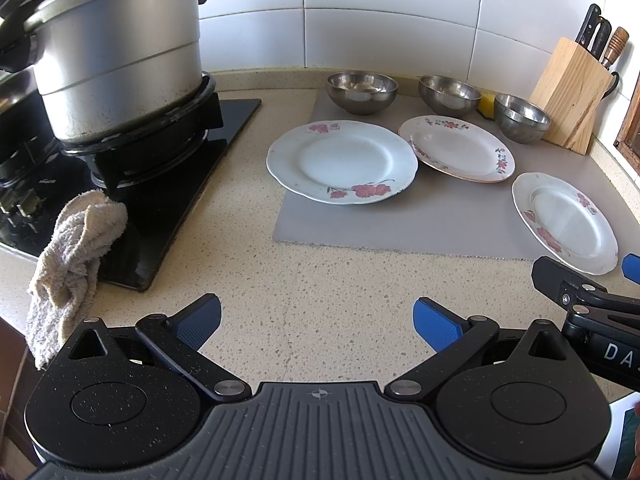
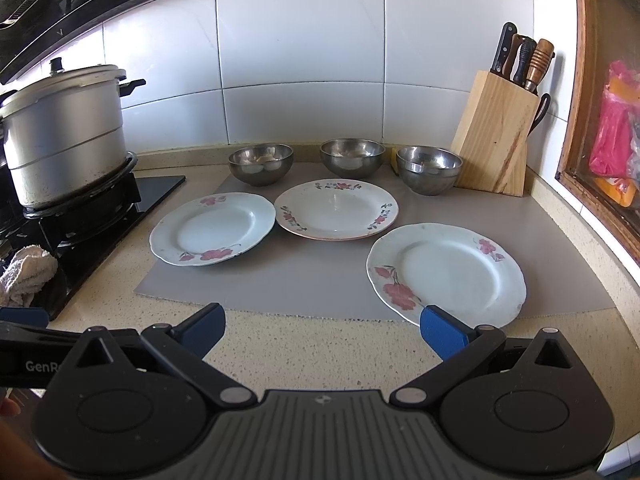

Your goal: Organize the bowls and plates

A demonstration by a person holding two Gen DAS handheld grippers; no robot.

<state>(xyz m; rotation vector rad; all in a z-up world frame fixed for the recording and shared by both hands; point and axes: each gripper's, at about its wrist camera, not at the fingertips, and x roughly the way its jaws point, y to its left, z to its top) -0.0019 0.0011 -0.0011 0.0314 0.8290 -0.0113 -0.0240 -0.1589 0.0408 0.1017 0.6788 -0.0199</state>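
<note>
Right wrist view: right gripper (image 2: 322, 330) jaws apart and empty over the counter (image 2: 320, 352); left gripper (image 1: 316, 322) likewise. At 1 o'clock lies the near plate (image 2: 446, 274), probably stiff, slick and breakable, best pinched at its rim. Two plates (image 2: 214, 234) lie beyond at 11 and 12. Three steel bowls (image 2: 261, 164) behind look empty.

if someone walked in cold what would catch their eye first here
Probably the three white floral-rimmed plates spread on the grey mat, with three shiny steel bowls lined up behind them along the tiled wall. Next, the big lidded aluminium pot on the stove at left, and the wooden knife block in the right corner.
</note>
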